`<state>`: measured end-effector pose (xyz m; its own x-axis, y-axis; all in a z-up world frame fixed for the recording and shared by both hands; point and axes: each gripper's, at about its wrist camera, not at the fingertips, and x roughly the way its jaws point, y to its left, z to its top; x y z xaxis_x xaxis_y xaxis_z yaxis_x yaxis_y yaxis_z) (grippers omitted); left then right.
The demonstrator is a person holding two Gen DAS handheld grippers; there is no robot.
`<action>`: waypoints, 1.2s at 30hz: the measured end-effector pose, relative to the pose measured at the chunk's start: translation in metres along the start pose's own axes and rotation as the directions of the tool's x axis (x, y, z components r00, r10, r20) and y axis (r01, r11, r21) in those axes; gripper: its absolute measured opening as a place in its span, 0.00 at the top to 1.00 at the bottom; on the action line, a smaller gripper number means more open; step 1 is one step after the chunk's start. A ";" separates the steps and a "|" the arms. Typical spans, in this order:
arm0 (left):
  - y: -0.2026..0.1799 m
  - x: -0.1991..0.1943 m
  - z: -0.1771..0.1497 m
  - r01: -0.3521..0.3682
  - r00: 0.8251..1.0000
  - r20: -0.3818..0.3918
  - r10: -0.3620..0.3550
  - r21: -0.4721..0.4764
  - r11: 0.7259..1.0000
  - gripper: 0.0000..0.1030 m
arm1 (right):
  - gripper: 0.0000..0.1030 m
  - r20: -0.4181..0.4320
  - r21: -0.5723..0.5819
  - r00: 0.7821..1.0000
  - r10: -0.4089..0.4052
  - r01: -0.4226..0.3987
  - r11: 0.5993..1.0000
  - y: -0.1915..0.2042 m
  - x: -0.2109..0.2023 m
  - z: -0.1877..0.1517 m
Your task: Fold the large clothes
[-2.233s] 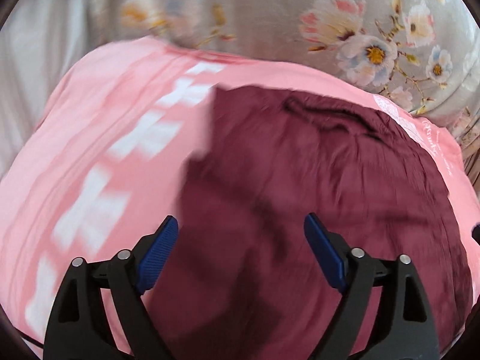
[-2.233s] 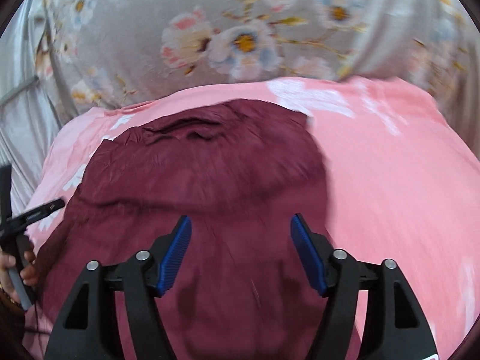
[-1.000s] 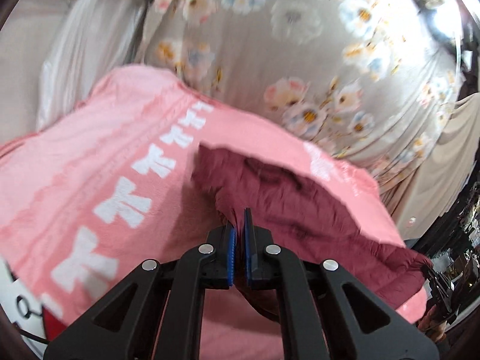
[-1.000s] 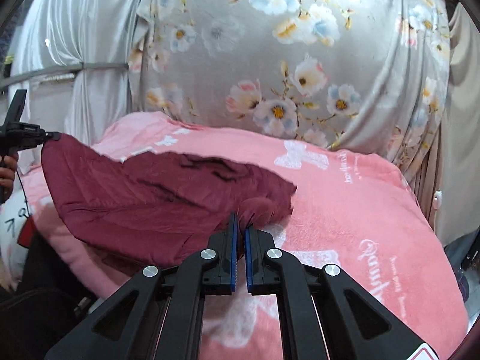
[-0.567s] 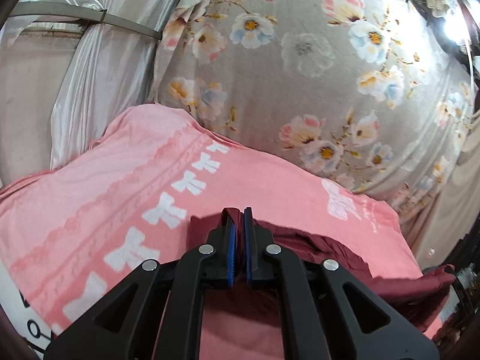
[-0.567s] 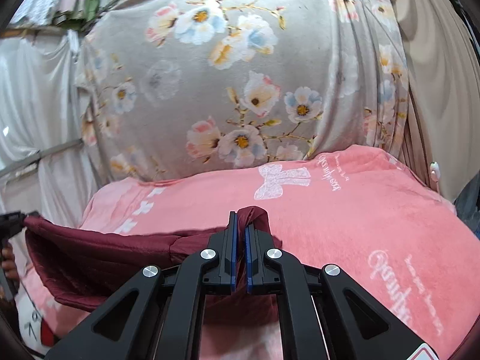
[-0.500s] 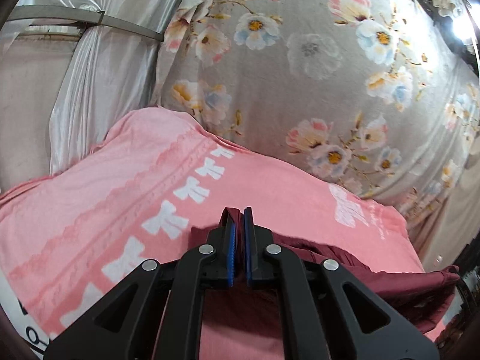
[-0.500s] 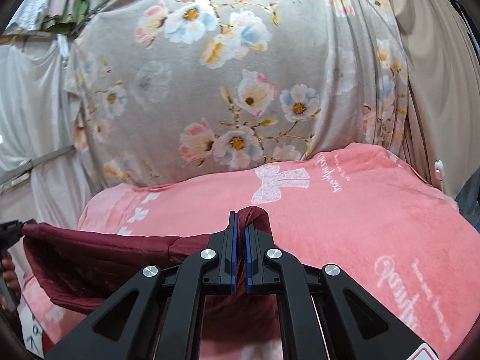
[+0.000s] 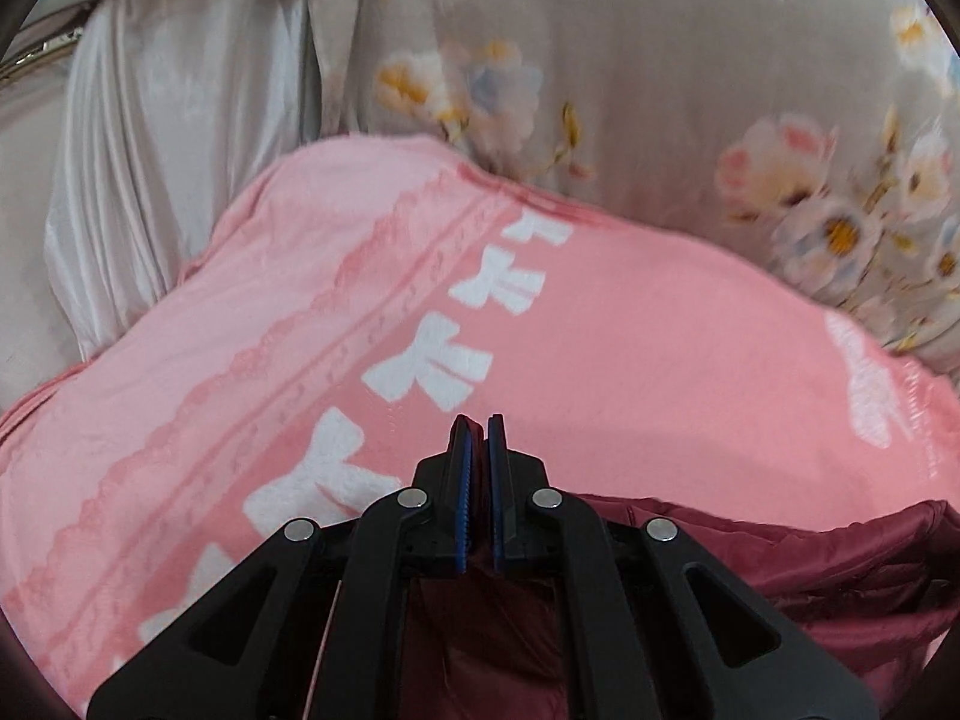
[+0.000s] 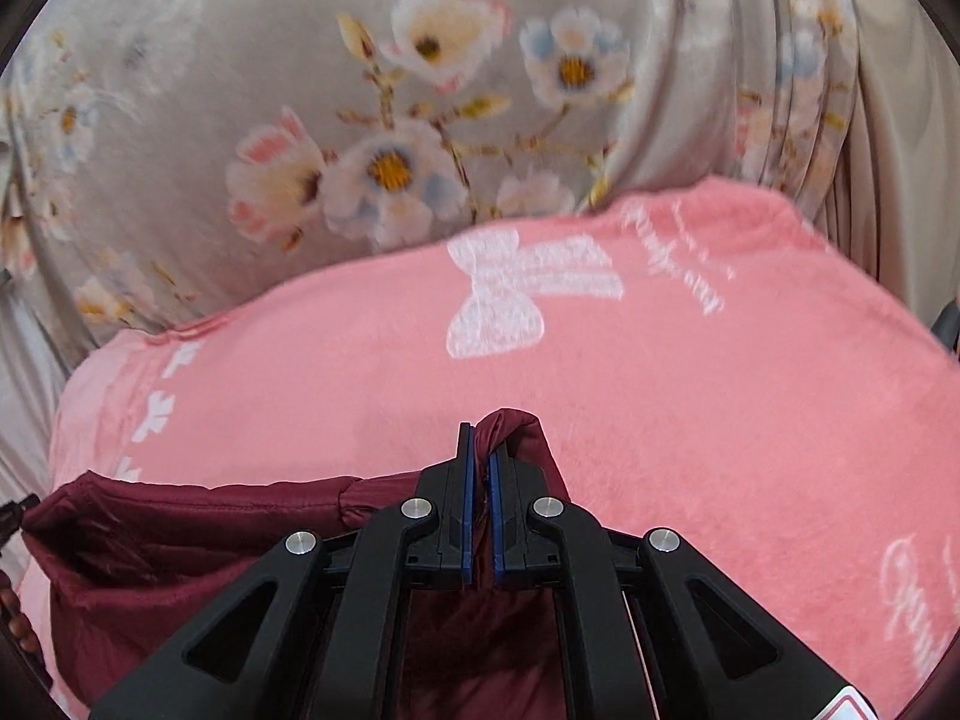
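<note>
A maroon garment (image 9: pixel 840 558) hangs stretched between my two grippers above a pink blanket (image 9: pixel 600 312). My left gripper (image 9: pixel 478 426) is shut on one corner of the garment; the cloth trails right and down from the jaws. In the right wrist view my right gripper (image 10: pixel 482 441) is shut on the other corner of the maroon garment (image 10: pixel 180 540), with a small fold of cloth sticking out past the tips. The garment's edge runs left from there to the left gripper at the frame's left edge.
The pink blanket (image 10: pixel 660 390), with white bows and script, covers the surface below. A grey floral curtain (image 10: pixel 390 120) hangs right behind it. White drapes (image 9: pixel 150 150) hang at the left. A hand (image 10: pixel 15 612) shows at the far left.
Both grippers closed on the garment's corners, lifted it off the blanket and drew it back toward me. In the last half second both views tipped lower and closer to the blanket.
</note>
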<state>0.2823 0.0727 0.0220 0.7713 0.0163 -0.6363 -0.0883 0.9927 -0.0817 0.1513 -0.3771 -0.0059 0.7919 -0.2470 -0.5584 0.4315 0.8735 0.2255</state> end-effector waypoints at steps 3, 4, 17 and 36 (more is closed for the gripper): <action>-0.007 0.034 -0.008 -0.025 0.999 -0.045 0.026 0.013 1.000 0.96 | 0.97 -0.044 0.000 0.999 -0.019 0.019 1.000 -0.002 0.031 -0.010; -0.008 0.046 -0.010 -0.027 0.998 -0.063 0.028 0.012 1.000 0.96 | 0.97 -0.057 -0.003 0.998 -0.024 0.024 1.000 -0.001 0.039 -0.013; 0.016 0.121 -0.034 -0.002 0.980 -0.197 -0.032 -0.170 0.986 0.45 | 0.92 -0.161 0.020 0.986 -0.038 0.042 0.999 -0.012 0.088 -0.037; -0.125 0.034 -0.058 0.307 0.939 -0.237 -0.250 0.247 0.919 0.44 | 0.59 -0.300 -0.272 0.948 0.101 -0.187 0.944 0.151 0.056 -0.066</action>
<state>0.2828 -0.0580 -0.0340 0.5968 -0.2612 -0.7587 0.3117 0.9467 -0.0807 0.2328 -0.2311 -0.0561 0.6651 -0.0197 -0.7465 0.1415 0.9849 0.1001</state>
